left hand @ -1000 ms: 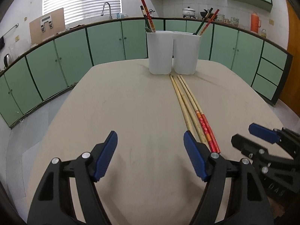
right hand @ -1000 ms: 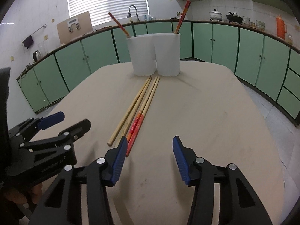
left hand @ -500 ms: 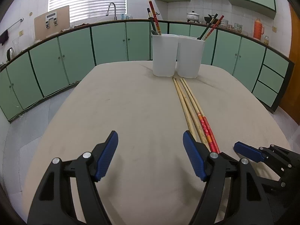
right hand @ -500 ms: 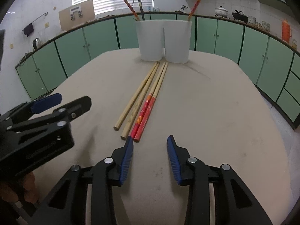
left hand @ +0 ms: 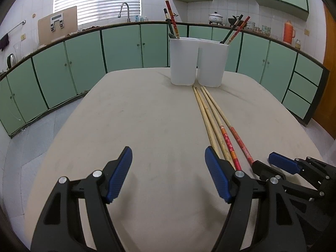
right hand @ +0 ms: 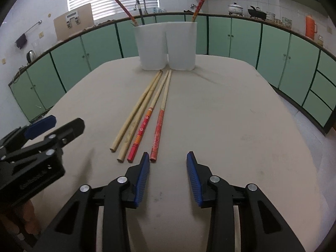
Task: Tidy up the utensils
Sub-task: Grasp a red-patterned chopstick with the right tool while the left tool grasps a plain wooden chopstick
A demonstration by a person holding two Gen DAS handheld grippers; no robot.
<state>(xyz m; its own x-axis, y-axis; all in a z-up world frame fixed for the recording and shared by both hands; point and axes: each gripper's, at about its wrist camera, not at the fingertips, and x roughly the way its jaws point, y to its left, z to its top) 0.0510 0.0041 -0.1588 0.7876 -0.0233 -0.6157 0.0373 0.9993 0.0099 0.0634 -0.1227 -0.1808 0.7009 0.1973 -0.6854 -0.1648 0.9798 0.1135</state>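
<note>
Several long chopsticks lie side by side on the beige table: two plain bamboo ones and two with red ends, also in the left wrist view. Their tips point at a white two-part holder, also in the left wrist view, which has red and dark chopsticks standing in it. My right gripper is open and empty, its left pad just at the near end of the rightmost red chopstick. My left gripper is open and empty, left of the chopsticks.
Green kitchen cabinets curve around behind the table. The counter holds a sink tap, pots and an orange flask. The table's rounded edge falls away to a tiled floor on the left.
My right gripper has moved forward to the near ends of the chopsticks and narrowed somewhat. The rightmost red chopstick now lies slightly apart from the others. My left gripper has barely moved.
</note>
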